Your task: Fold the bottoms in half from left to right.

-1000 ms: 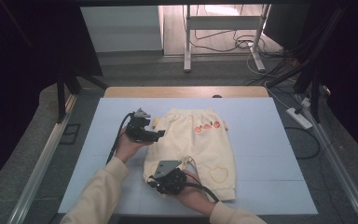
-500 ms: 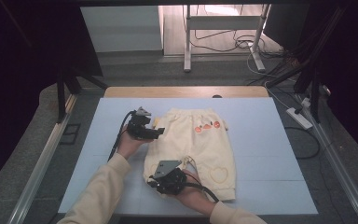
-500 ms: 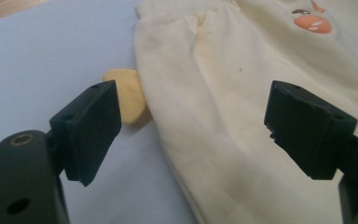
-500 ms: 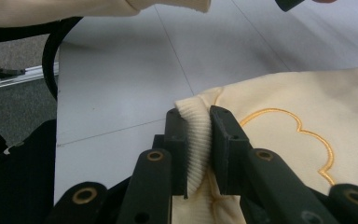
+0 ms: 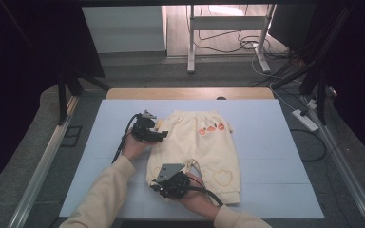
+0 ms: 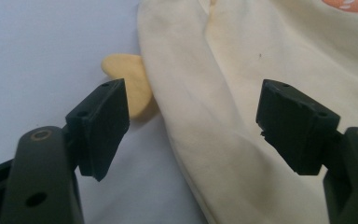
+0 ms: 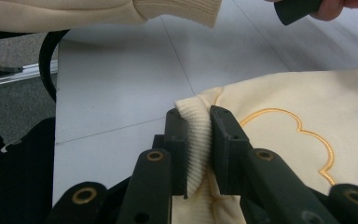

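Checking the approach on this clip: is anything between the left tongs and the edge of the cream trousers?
Nothing visible. The left tongs are open and have just been closing, straddling the edge of the trousers, with a yellow tab beside the left jaw.

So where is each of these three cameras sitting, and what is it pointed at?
High view: above the table's near side, looking down at cream trousers; both forearms enter from below.
Left gripper view: rides the left gripper; open jaws straddle the waist edge.
Right gripper view: rides the right gripper, shut on a ribbed cuff.
All share the trousers.
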`<action>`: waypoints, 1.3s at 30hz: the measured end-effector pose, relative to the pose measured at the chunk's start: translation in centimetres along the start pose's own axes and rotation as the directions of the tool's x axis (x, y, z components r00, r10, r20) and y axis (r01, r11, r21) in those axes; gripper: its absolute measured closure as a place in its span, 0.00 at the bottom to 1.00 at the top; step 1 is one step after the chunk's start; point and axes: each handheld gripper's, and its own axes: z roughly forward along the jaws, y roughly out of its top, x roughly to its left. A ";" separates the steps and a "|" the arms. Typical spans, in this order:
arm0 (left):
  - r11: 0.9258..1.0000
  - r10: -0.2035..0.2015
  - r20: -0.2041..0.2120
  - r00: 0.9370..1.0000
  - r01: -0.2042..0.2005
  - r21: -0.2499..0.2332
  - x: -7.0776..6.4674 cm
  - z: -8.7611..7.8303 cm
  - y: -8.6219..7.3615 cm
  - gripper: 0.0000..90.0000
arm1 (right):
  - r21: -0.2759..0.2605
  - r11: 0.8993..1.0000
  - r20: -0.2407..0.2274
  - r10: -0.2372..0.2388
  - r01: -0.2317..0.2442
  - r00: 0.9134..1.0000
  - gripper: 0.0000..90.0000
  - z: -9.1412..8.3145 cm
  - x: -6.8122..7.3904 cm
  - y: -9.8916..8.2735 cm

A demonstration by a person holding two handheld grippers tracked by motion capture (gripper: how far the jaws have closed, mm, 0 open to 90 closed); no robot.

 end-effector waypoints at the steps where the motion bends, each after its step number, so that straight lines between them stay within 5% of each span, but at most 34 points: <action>1: 1.000 -0.004 0.001 1.000 0.004 0.001 0.0 0.1 0.0 0.27 | -0.001 1.000 0.001 -0.001 0.001 1.000 0.86 0.0 0.0 0.0; 15: 0.999 -0.027 0.026 0.999 0.026 0.024 0.5 0.7 -0.4 0.27 | -0.013 1.000 -0.007 0.001 -0.001 1.000 0.86 -0.4 -0.3 0.3; 25: 0.996 -0.022 0.055 0.998 0.017 0.090 0.4 1.8 -0.7 0.30 | -0.011 1.000 -0.008 0.000 0.000 1.000 0.86 -0.4 -0.3 0.2; 34: 0.996 -0.030 0.049 0.998 0.025 0.089 0.2 1.9 -0.7 0.29 | -0.010 1.000 -0.008 0.000 0.000 1.000 0.86 -0.4 -0.3 0.2; 39: 0.996 -0.034 0.065 0.997 0.028 0.086 0.3 1.8 -0.7 0.38 | -0.015 1.000 -0.013 0.008 -0.009 1.000 0.86 -0.4 -0.4 0.1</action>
